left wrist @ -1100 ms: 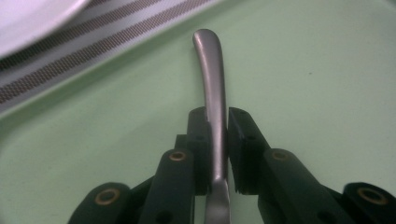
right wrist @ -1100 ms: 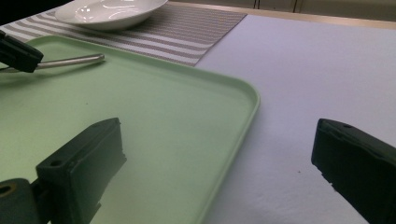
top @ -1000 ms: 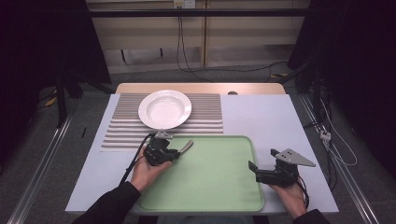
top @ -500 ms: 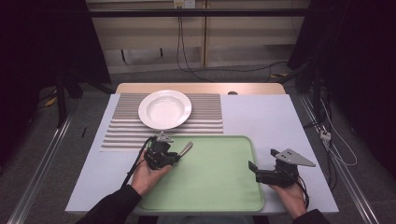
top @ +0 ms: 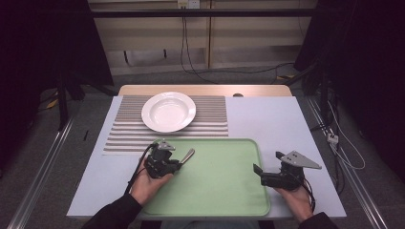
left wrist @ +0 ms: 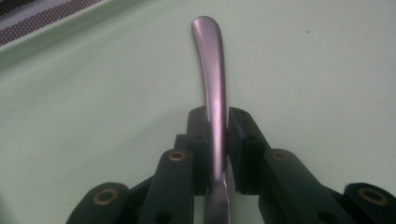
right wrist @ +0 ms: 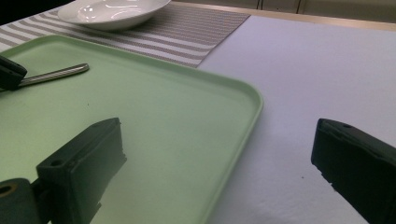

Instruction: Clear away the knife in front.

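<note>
The left gripper (top: 177,163), jaws clamped on a metal utensil handle (left wrist: 212,79), holds it just above the green tray (top: 224,191) near its far left corner. The right gripper (top: 258,172), jaws wide apart and empty, rests at the tray's right edge. Carrying appears under way; the next move probably calls for a steady, level transfer, perhaps toward the white bowl (top: 168,111).

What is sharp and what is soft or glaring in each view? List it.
High view: table evenly lit, room around it dark, white plate bright. Left gripper view: metal handle carries a pale sheen, left hand-held gripper jaws close and slightly soft. Right gripper view: right hand-held gripper jaws blurred, green tray rim sharper.
</note>
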`<action>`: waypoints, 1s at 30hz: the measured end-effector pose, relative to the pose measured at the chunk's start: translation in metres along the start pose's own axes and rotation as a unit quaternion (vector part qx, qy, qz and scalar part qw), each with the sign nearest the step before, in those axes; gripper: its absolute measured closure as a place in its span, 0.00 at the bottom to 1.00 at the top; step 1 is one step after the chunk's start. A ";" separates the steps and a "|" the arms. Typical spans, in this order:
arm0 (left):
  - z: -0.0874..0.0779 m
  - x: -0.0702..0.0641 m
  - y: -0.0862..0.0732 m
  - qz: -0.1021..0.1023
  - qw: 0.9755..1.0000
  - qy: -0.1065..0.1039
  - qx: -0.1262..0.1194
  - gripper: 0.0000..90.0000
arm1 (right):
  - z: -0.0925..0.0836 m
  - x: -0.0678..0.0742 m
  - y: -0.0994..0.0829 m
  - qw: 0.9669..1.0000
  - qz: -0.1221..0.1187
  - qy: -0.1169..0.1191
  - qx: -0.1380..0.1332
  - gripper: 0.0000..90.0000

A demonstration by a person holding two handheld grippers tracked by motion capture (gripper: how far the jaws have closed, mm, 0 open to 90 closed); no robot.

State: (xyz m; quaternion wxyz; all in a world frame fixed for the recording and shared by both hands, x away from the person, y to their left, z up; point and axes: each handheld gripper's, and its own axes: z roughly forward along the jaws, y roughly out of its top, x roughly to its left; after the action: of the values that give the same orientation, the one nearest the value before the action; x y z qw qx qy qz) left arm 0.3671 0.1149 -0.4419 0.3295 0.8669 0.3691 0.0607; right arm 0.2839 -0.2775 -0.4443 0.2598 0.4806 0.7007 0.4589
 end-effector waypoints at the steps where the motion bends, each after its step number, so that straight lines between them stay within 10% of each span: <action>1: -0.001 0.000 0.000 0.001 1.000 -0.003 0.004 0.88 | 0.000 0.000 0.000 1.000 0.000 0.001 0.000 0.02; 11: -0.006 0.001 -0.004 0.013 1.000 -0.023 -0.009 0.84 | 0.000 0.001 0.000 1.000 0.002 0.003 -0.001 0.03; 18: -0.005 0.001 -0.001 0.015 0.999 -0.001 -0.032 0.49 | -0.001 -0.001 0.000 1.000 0.006 0.002 -0.004 0.03; 25: -0.008 0.006 0.000 -0.008 0.998 -0.028 -0.057 0.24 | -0.001 -0.002 0.000 1.000 0.010 0.002 -0.005 0.03; 30: -0.017 -0.002 0.003 0.018 0.997 -0.010 -0.079 0.13 | -0.001 -0.002 0.001 1.000 0.007 0.003 -0.006 0.03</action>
State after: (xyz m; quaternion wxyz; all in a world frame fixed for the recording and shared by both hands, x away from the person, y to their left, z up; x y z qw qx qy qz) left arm 0.3615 0.1205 -0.4263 0.3996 0.8454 0.3437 0.0867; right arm 0.2838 -0.2794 -0.4433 0.2575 0.4830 0.6949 0.4664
